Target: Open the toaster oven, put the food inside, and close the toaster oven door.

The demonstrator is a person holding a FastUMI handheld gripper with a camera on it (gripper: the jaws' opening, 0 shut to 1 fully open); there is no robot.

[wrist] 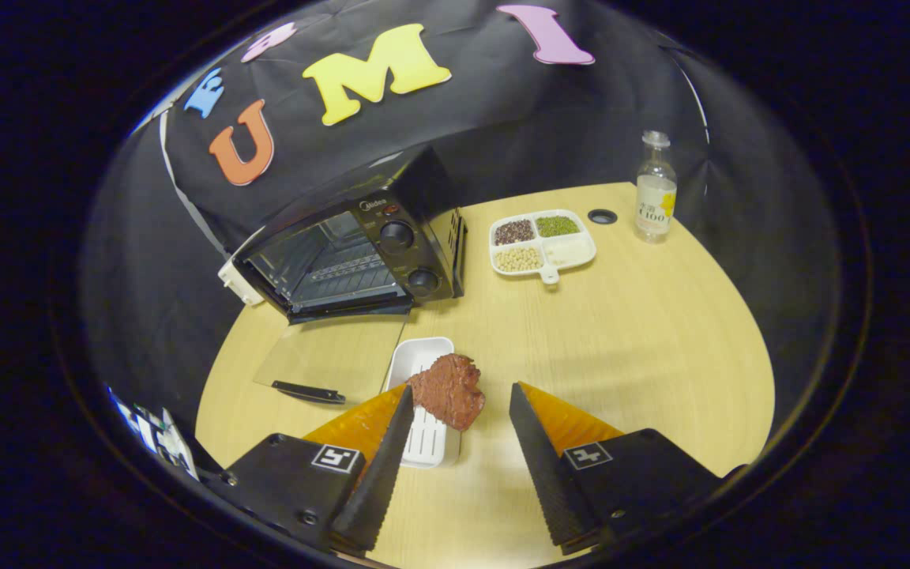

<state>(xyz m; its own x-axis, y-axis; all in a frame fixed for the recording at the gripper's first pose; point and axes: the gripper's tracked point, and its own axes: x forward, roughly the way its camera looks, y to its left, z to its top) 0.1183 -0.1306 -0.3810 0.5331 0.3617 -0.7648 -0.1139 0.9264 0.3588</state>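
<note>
A black toaster oven [360, 253] stands at the back left of the round wooden table [644, 340]. Its glass door [329, 356] lies folded down flat, showing the wire rack inside. A reddish-brown piece of meat [447, 391] sits over the right edge of a white ribbed tray [422, 359], just in front of the door. My gripper [461, 390] is open, its fingers spread wide. The meat lies against the left fingertip [401, 411] and well apart from the right one.
A white divided dish [542, 245] of beans and grains sits to the right of the oven. Behind it are a small clear bottle [655, 190] and a dark cable hole [602, 216]. Bare tabletop stretches to the right of the fingers.
</note>
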